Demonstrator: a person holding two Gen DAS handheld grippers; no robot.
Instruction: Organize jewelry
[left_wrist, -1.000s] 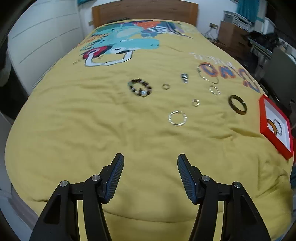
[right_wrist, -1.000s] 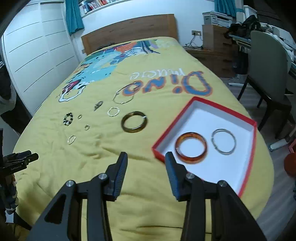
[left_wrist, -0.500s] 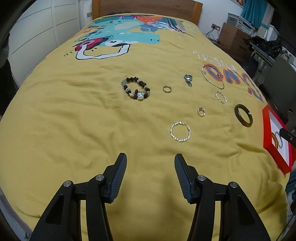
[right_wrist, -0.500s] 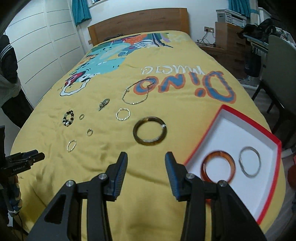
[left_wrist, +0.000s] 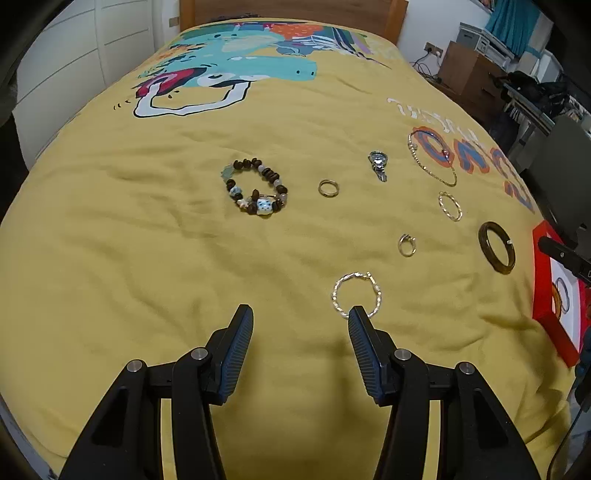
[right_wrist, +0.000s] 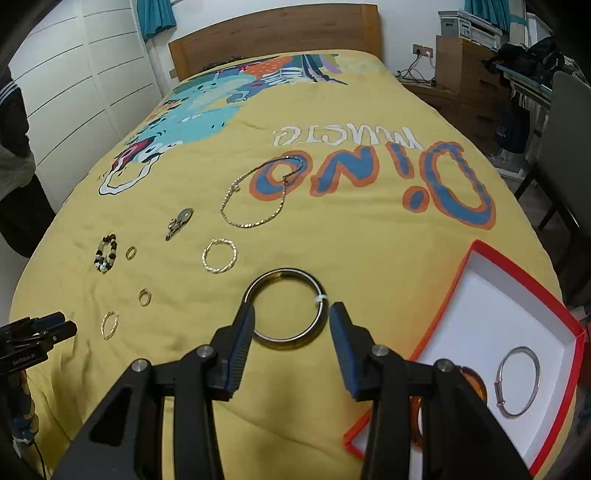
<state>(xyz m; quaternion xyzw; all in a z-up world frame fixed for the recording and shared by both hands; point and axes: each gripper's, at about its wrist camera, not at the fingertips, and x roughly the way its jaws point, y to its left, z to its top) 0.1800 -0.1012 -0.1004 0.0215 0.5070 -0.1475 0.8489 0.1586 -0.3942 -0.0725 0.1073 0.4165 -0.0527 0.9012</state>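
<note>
Because the jewelry lies loose across the yellow bedspread (right_wrist: 369, 258) while the red box (right_wrist: 476, 254) sits at the near right edge, each piece has to be carried rightward one at a time. At the far left lies the beaded bracelet (left_wrist: 256, 192), with a small gold ring (left_wrist: 328, 188) just to its right and a silver charm (left_wrist: 378, 164) beyond that. The left claw (left_wrist: 301, 332) hovers spread and empty above the bed, its right finger tip overlapping the near rim of the twisted silver hoop (left_wrist: 356, 295) in the left wrist view; I judge that hoop its likely target, though the claw is not centred on it. Further right sit a small ring (left_wrist: 406, 244), a gold twisted hoop (right_wrist: 219, 255) and, far behind it, a thin gold chain (right_wrist: 255, 199) draped over the printed letters. The right claw (right_wrist: 291, 325) is spread wide with a finger on either side of the dark bangle (right_wrist: 286, 308), evidently lined up to close on it across its width; whether the tips touch the bedspread I cannot tell. The box already holds an amber bangle (right_wrist: 476, 380), half hidden behind the right claw's arm, and a silver bangle (right_wrist: 517, 380). Nothing stands between the dark bangle and the box except the box's raised red wall, which the piece will need to clear. The soft, wrinkled cover may let thin rings sink.
</note>
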